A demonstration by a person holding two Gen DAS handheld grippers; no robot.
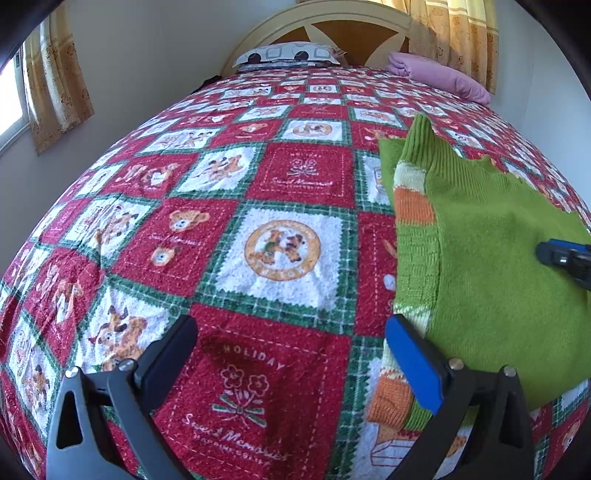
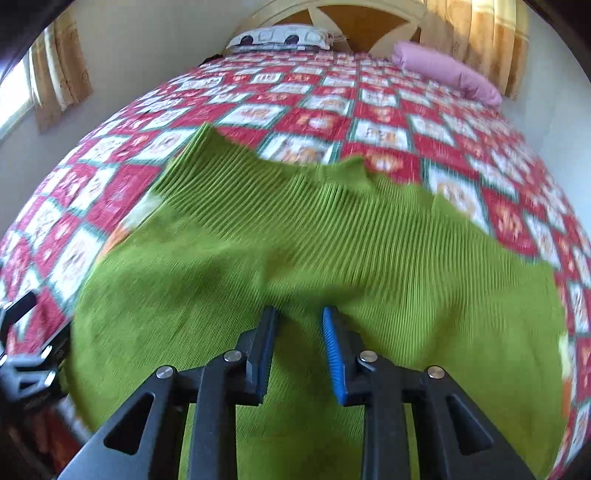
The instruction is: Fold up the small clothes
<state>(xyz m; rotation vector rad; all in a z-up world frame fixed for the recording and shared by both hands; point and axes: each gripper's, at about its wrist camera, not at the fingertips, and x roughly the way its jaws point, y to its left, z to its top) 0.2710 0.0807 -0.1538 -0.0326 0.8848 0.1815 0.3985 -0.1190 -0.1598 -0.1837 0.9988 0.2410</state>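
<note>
A green knit sweater (image 1: 480, 240) lies flat on the right of the bed, with an orange and white patterned sleeve (image 1: 412, 206) along its left edge. My left gripper (image 1: 293, 332) hangs open wide over the bare quilt; its blue-padded finger (image 1: 410, 354) is just by the sleeve's lower end. In the right wrist view the sweater (image 2: 332, 240) fills the lower picture, blurred. My right gripper (image 2: 299, 317) is low over its middle, its jaws narrow with a gap where ribbed cloth shows through. The right gripper (image 1: 550, 254) also shows over the sweater's right part. The left gripper (image 2: 26, 369) is at the far left.
A red, white and green patchwork quilt (image 1: 280, 177) covers the whole bed. A patterned pillow (image 1: 288, 55) and a pink pillow (image 1: 443, 75) lie at the headboard (image 1: 354, 33). Curtains (image 1: 55, 85) and a window are on the left wall, more curtains at the back right.
</note>
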